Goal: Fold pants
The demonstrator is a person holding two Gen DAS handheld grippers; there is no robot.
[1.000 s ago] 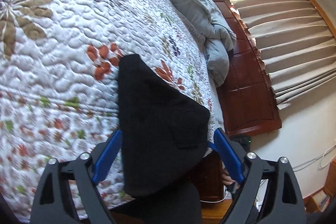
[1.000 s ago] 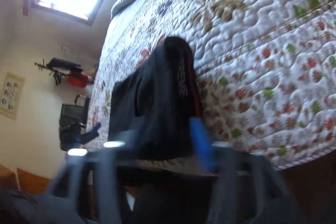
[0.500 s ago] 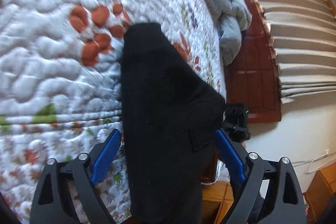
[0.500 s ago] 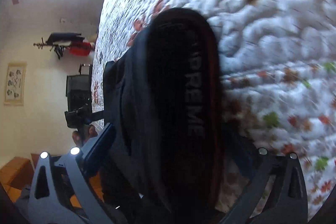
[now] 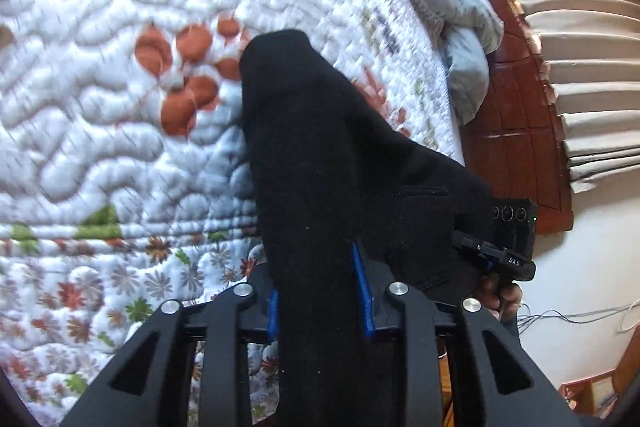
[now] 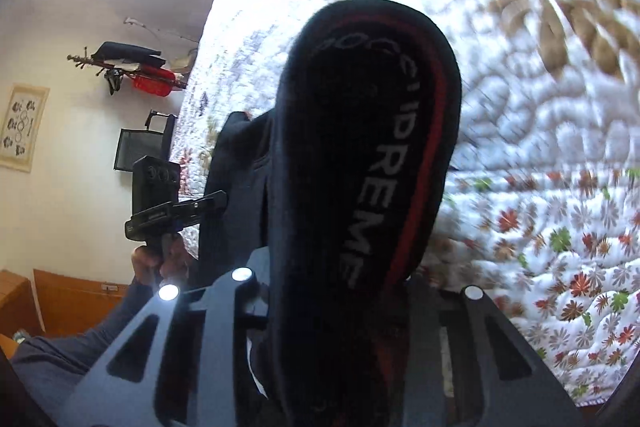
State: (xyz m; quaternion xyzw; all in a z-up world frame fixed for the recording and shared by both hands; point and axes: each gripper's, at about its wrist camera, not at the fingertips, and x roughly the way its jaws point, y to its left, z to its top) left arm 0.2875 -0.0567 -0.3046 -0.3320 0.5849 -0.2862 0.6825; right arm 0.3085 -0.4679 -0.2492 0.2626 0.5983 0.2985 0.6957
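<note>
You had only just begun: both claws had just been closing on the black pants point(image 5: 328, 163), which lay on the quilt point(image 5: 100, 107) at its near edge. Your left gripper point(image 5: 318, 301) pinched a bunched end; your right gripper point(image 6: 340, 311) clamped the waistband (lettering visible). The pants ran lengthwise away from that edge; no fold was made yet.

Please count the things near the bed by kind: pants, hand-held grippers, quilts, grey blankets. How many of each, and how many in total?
Pants: 1
Hand-held grippers: 2, the left and the right, both closed on the pants
Quilt: 1
Grey blanket: 1
Total: 5
</note>
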